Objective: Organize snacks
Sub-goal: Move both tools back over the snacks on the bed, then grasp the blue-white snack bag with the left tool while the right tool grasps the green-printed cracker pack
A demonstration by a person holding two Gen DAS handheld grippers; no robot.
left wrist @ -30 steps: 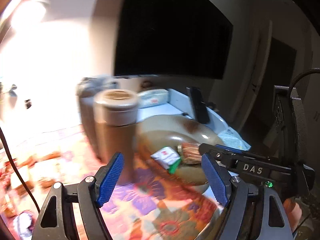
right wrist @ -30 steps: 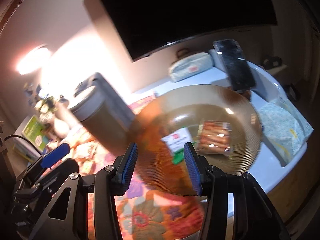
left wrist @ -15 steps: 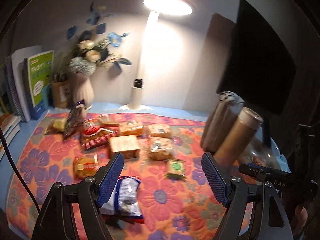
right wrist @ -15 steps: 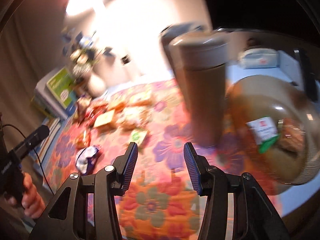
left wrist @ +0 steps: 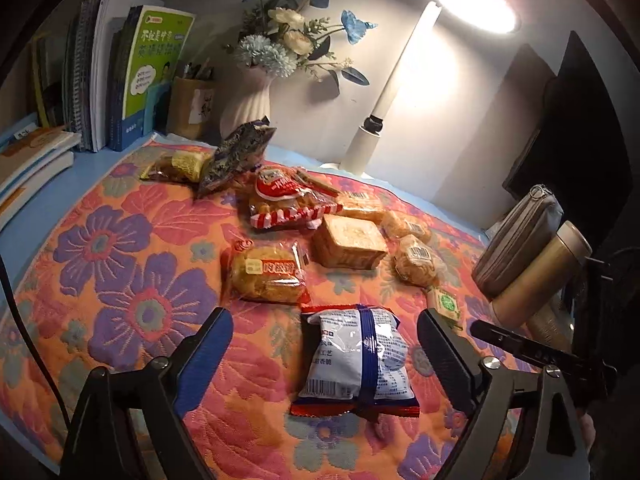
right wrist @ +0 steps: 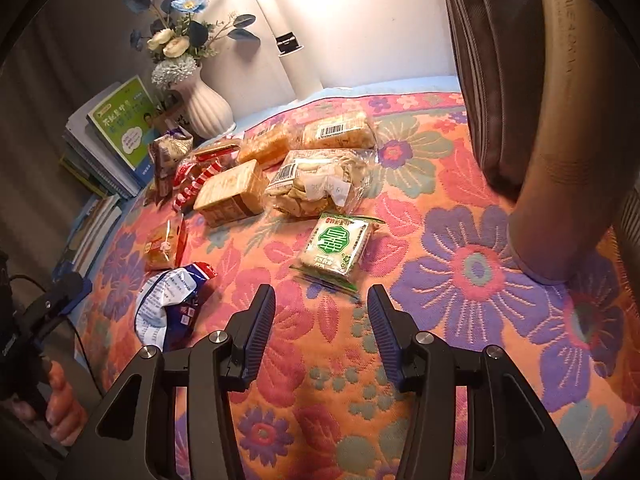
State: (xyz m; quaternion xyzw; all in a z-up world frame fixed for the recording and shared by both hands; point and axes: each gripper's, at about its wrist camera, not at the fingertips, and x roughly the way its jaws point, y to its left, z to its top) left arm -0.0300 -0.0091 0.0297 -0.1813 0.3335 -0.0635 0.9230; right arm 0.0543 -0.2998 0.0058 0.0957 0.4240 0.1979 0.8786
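Several wrapped snacks lie on a floral cloth point(left wrist: 120, 264). My left gripper point(left wrist: 324, 340) is open and empty, with a blue-and-white snack bag point(left wrist: 354, 360) lying between its fingers. Beyond it lie a round bread pack point(left wrist: 266, 274), a square cake point(left wrist: 348, 242) and a red-striped bag point(left wrist: 286, 200). My right gripper point(right wrist: 322, 314) is open and empty, just short of a small green-labelled packet point(right wrist: 338, 246). The blue-and-white bag point(right wrist: 170, 300) lies to its left. The green packet also shows in the left wrist view point(left wrist: 446, 304).
A gold thermos point(left wrist: 540, 276) and a grey pouch point(left wrist: 516, 244) stand at the right, very close in the right wrist view point(right wrist: 560, 120). A white vase of flowers point(left wrist: 248, 100), books point(left wrist: 132, 72) and a lamp point(left wrist: 384, 96) line the back wall.
Both grippers have swung left, away from the glass plate holding two snacks, and moved in over the snacks on the cloth. Both stay open and empty.
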